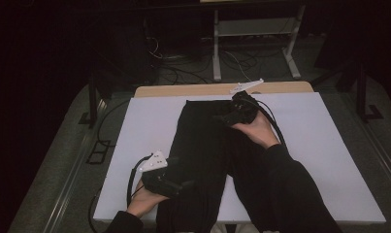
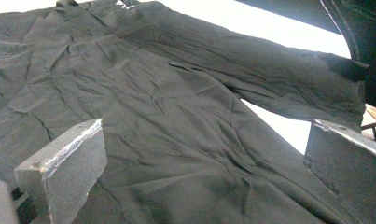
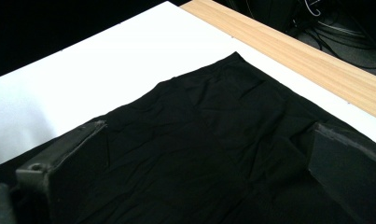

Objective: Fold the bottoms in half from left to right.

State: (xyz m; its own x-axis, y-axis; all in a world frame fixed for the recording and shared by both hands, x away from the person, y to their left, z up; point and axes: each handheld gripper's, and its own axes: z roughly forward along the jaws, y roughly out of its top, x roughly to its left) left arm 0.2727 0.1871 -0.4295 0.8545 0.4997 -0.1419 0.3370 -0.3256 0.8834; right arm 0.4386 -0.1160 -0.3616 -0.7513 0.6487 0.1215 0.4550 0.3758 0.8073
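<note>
Two claws over a black garment on a white counter

The black garment [image 1: 203,145] lies flat mid-counter [image 1: 135,126]; left claw [image 1: 181,185] at its near edge, right claw [image 1: 219,118] near its far end, both jaws wide. No readable writing.

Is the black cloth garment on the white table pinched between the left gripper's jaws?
No: in the left gripper view the jaws stand wide apart above the black cloth garment, with nothing clamped between them.

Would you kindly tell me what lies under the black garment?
The black garment lies on a white board over a wooden table. The board beneath the cloth is covered.
</note>
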